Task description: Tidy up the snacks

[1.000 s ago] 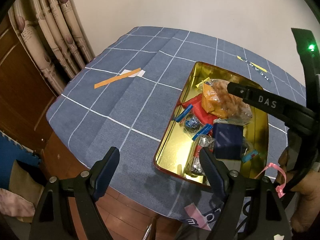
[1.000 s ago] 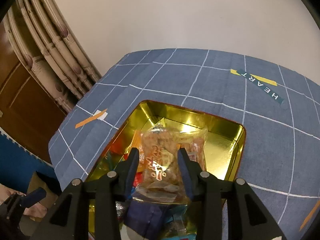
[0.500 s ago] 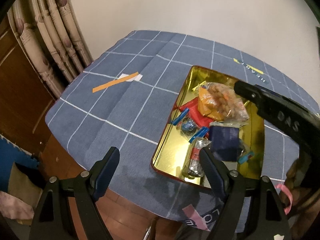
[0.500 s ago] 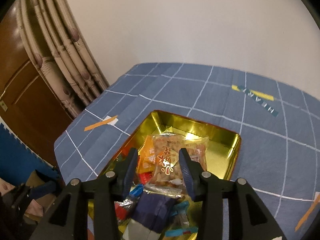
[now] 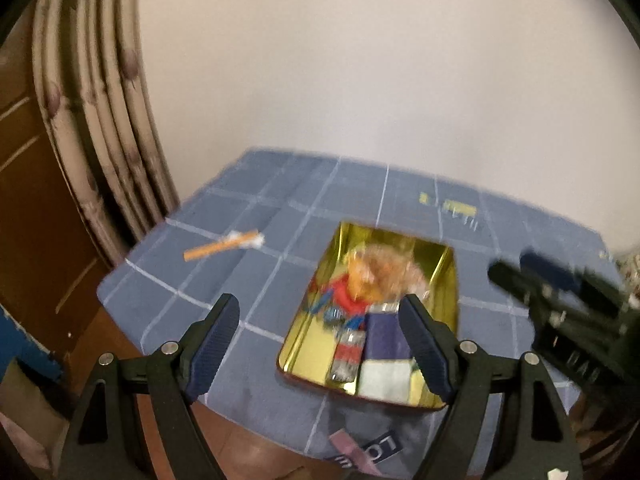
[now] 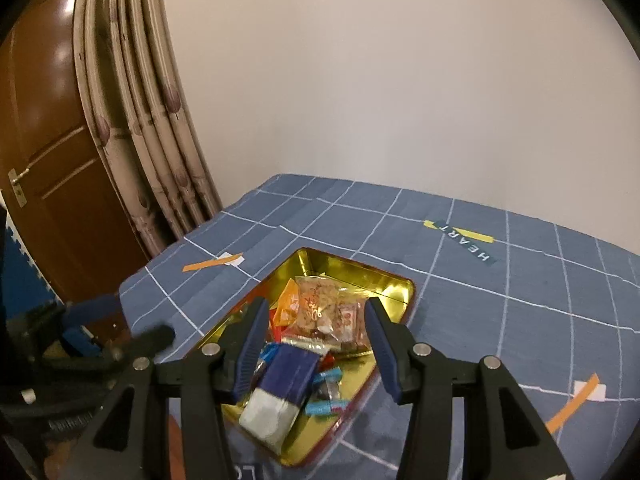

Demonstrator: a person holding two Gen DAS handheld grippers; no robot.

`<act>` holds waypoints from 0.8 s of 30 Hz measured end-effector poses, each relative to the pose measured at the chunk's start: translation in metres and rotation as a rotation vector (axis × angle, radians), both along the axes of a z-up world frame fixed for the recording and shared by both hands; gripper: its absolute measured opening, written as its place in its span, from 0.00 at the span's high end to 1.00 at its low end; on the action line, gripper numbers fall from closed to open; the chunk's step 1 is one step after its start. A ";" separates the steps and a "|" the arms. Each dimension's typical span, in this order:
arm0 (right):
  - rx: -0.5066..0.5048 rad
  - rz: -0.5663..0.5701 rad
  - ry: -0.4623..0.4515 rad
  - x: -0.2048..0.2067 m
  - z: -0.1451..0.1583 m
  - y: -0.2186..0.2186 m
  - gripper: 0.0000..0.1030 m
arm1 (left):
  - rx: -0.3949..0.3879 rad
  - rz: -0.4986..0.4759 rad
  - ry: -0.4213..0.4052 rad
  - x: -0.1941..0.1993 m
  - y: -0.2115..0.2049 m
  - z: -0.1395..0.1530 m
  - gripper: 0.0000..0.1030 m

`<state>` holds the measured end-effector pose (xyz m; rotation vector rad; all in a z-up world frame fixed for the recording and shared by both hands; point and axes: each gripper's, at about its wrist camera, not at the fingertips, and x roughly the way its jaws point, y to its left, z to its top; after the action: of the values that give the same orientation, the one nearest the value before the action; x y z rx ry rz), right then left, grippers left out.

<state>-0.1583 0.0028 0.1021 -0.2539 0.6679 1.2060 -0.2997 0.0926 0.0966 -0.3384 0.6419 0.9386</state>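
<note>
A gold tin tray [image 6: 394, 280] sits on the blue checked tablecloth. Inside it lie a clear biscuit packet [image 6: 320, 308], an orange packet [image 6: 289, 304], a dark blue pack [image 6: 294, 372] and several small wrapped sweets. My right gripper [image 6: 315, 308] hovers above the tin's near end with its jaws opening and nothing between the pads. My left gripper [image 5: 316, 312] hangs wide open and empty above the tin [image 5: 450, 264], its jaws still spreading a little. Each gripper shows blurred in the other's view: the right gripper [image 5: 516, 268] at the right, the left gripper [image 6: 124, 322] at the lower left.
Orange tape strips [image 6: 200, 266] [image 6: 572, 404] and a HEART label [image 6: 464, 240] lie flat on the cloth. A curtain [image 6: 136, 120] and a brown door [image 6: 52, 160] stand left of the table. The table's near edge runs just below the tin.
Both grippers have risen and drawn back from the tin. The right jaws, which flanked the clear biscuit packet, have spread, and the packet lies in the tin.
</note>
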 end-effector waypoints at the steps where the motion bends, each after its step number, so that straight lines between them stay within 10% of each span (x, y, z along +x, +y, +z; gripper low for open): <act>1: 0.005 -0.004 -0.007 0.000 0.003 -0.006 0.51 | 0.030 0.012 -0.022 -0.004 -0.005 0.008 0.18; 4: 0.033 -0.021 -0.018 0.000 0.014 -0.028 0.51 | 0.133 0.053 -0.122 -0.020 -0.022 0.038 0.01; 9: 0.091 -0.047 -0.030 0.002 0.036 -0.058 0.49 | 0.266 0.053 -0.214 -0.037 -0.046 0.078 0.00; 24: 0.141 -0.042 -0.073 -0.012 0.051 -0.078 0.46 | 0.148 -0.002 -0.165 -0.028 -0.036 0.069 0.00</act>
<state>-0.1707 -0.0756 0.1534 -0.1642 0.5195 1.1925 -0.3281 0.0563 0.1659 -0.2793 0.4190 0.9395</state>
